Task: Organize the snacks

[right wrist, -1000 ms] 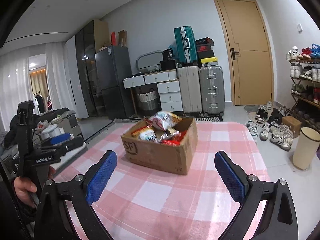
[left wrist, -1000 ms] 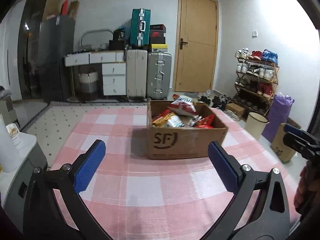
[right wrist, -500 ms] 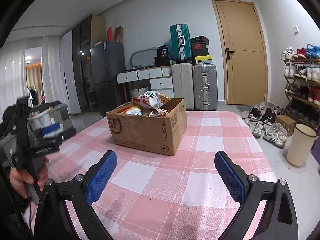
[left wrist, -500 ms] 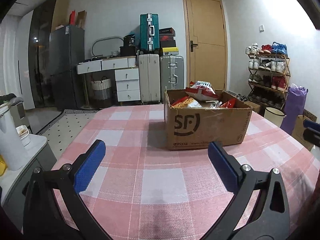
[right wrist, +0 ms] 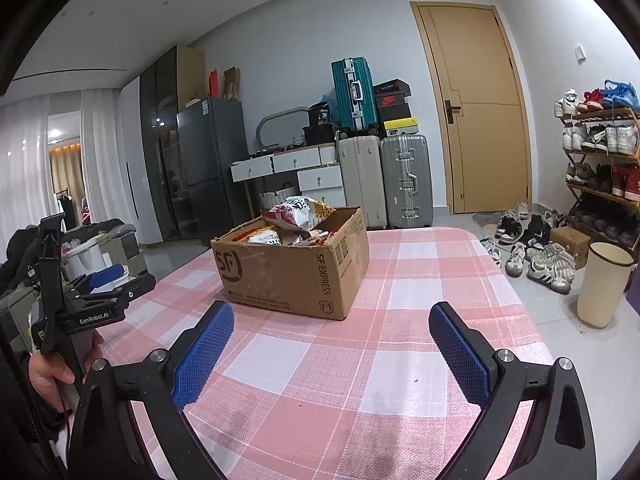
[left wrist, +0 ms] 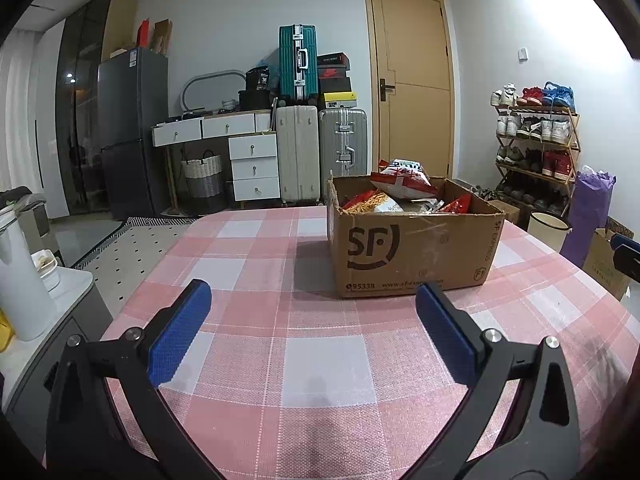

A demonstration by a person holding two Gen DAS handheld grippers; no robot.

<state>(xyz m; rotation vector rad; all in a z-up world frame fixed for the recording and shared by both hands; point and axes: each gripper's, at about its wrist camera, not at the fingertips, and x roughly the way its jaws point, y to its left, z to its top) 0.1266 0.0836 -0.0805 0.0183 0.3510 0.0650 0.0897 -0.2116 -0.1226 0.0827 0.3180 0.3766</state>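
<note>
A brown cardboard box marked SF stands on the pink checked tablecloth, filled with snack bags. A red and white bag sticks up highest, over orange and red packets. The same box and top bag show in the right wrist view. My left gripper hovers low over the cloth in front of the box, open and empty. My right gripper is open too, with nothing between its blue pads, short of the box's near corner.
Suitcases, a white drawer desk and a fridge line the far wall by a wooden door. A shoe rack and cream bin stand on the right. A white appliance sits left of the table.
Both grippers have dropped lower toward the tabletop, so the box now shows more from the side. Their jaws stay open. The box and snacks have not moved.
</note>
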